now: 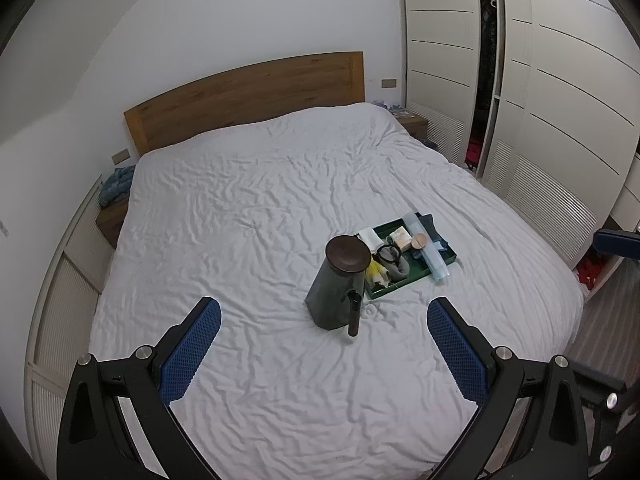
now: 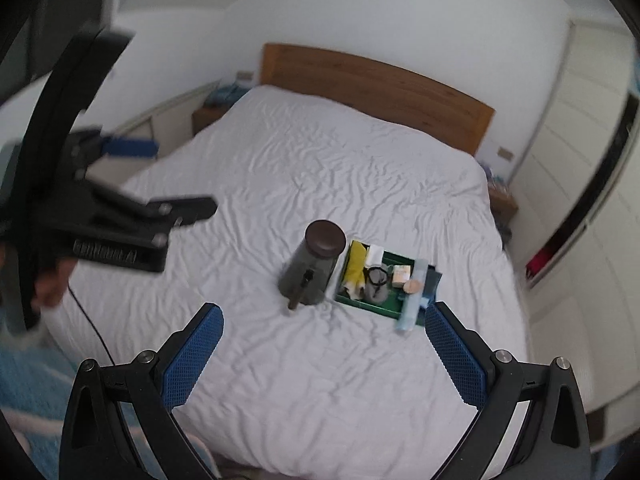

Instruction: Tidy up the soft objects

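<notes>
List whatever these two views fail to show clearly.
- Small items in the green tray: too small to identify in either view.
- Tray's left corner: hidden behind the dark lidded container, left wrist view.
- Left tool: motion-blurred in the right wrist view.
- Wardrobe interior: dark gap only.

Soft, even indoor light fills both views, leaving the white bedcover [image 1: 280, 200] pale bluish with shallow shadows in its wrinkles and no glare. The left wrist view is sharp. The right wrist view is smeared by motion blur, worst on the left gripper [image 2: 132, 184] at the left. Fisheye bending curves the wardrobe [image 1: 560, 100], and the corners darken to black.
</notes>
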Available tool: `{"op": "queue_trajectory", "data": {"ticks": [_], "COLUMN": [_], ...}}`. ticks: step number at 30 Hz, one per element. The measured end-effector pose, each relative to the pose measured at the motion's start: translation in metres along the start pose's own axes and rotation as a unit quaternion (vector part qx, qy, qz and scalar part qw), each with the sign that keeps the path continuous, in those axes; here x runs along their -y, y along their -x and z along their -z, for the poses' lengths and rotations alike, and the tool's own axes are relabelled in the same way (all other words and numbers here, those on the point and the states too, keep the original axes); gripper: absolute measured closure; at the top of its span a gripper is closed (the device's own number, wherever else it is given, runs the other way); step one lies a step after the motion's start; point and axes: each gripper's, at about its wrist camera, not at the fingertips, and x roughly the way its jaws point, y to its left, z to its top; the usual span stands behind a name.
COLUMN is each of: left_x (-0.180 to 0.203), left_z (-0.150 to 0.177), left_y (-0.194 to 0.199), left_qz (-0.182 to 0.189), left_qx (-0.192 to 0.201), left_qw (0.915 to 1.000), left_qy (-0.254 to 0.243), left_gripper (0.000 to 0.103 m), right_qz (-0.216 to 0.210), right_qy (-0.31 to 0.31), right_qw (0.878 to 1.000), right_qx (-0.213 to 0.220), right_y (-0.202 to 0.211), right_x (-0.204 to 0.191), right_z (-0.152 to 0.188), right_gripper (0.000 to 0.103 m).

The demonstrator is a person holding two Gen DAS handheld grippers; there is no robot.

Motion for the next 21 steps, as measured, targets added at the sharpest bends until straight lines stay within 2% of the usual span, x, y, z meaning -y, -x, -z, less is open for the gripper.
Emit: {"op": "queue_trajectory", "data": {"ticks": [3, 10, 18, 21], "left_x": [-0.002, -0.002, -0.002, -0.003], "left_z": [-0.001, -0.002, -0.002, -0.002], "left_y": [0.001, 0.001, 0.001, 0.001], "left_qz": [-0.002, -0.002, -0.002, -0.001], "left_qx": [0.001, 0.002, 0.002, 0.0], "left_qw": [1.0, 1.0, 1.0, 1.0], "left_qy": [0.004, 0.004, 0.005, 0.007], "left_gripper": [0.002, 0.002, 0.002, 0.002], "right_qz": [-0.007, -0.032, -0.021, -0.021], "right_qy": [0.012, -0.012, 0.016, 0.002], "right_qw": [1.0, 0.999, 0.999, 0.999], "right_qx": [0.003, 0.028, 0.024, 0.03], "right_y": [0.003, 0.014, 0.023, 0.024], "right_x": [-0.005, -0.004, -0.006, -0.003], "right_z": [-0.008, -0.008, 0.001, -0.003], "right_gripper": [0.0, 0.0, 0.0, 0.0]}}
